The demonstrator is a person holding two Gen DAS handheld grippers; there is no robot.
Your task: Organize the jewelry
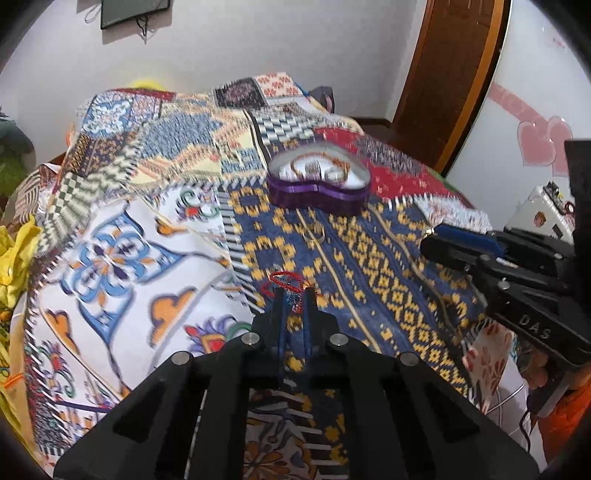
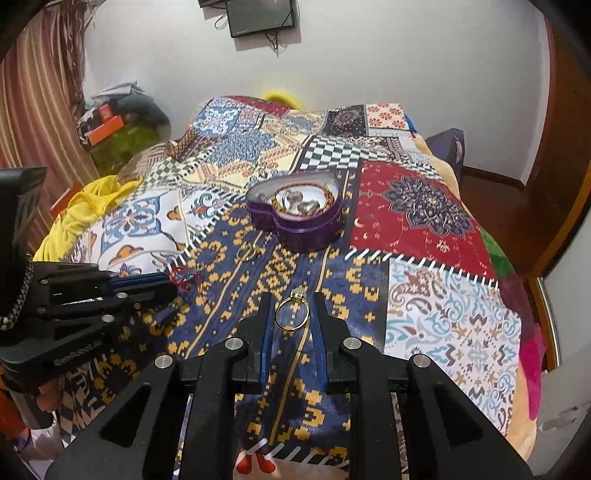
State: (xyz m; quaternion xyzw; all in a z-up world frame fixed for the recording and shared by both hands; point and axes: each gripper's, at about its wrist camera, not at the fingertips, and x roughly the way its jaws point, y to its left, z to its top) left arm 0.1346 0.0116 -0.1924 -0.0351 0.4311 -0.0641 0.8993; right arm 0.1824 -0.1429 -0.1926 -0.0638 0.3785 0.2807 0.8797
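A purple heart-shaped box stands open on the patchwork bedspread and holds several pieces of jewelry. My left gripper is shut on a red and blue bracelet, which also shows in the right wrist view. My right gripper is shut on a gold ring with a small stone, held by its sides above the blue and yellow patch. A second gold ring lies on the bedspread in front of the box. The right gripper comes in from the right in the left wrist view.
The patchwork bedspread covers a bed. Yellow cloth lies at its left edge. A wooden door and a white surface with pink hearts stand to the right. A dark screen hangs on the far wall.
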